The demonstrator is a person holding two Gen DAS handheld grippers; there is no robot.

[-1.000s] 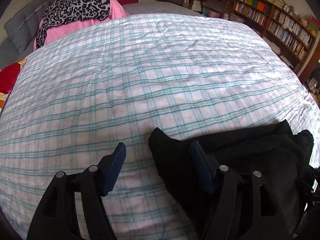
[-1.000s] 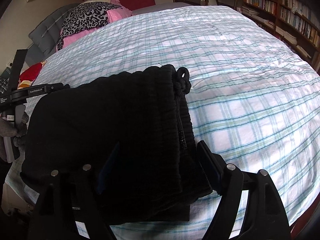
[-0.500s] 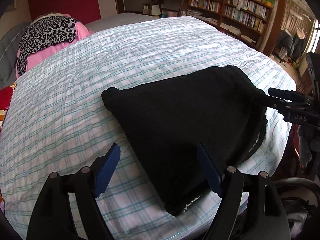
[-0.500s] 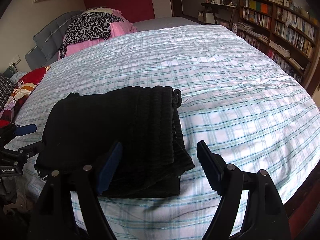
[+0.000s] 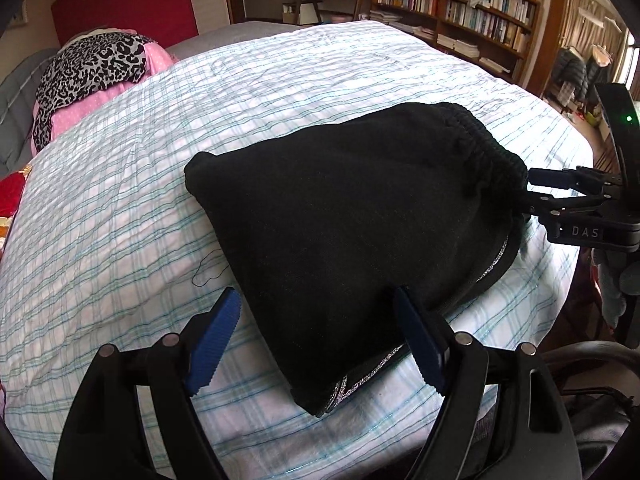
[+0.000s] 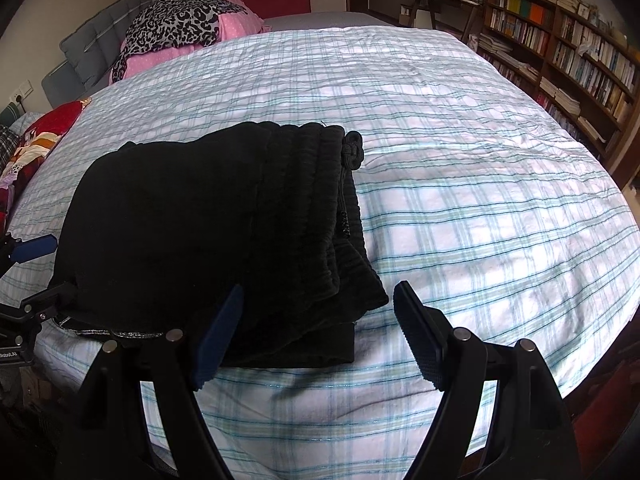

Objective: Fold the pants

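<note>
On plaid bedspread (image 5: 120, 208), folded black pants (image 5: 352, 240).

A big bed (image 6: 460, 184) has a white sheet with thin blue and green lines. Black pants (image 6: 208, 232) lie folded on it, near the front edge. At the far end, a pink spotty pillow (image 6: 236, 26) rests on the bed, and a black and grey leopard cloth (image 6: 176, 24) lies on top of the pillow.
</note>
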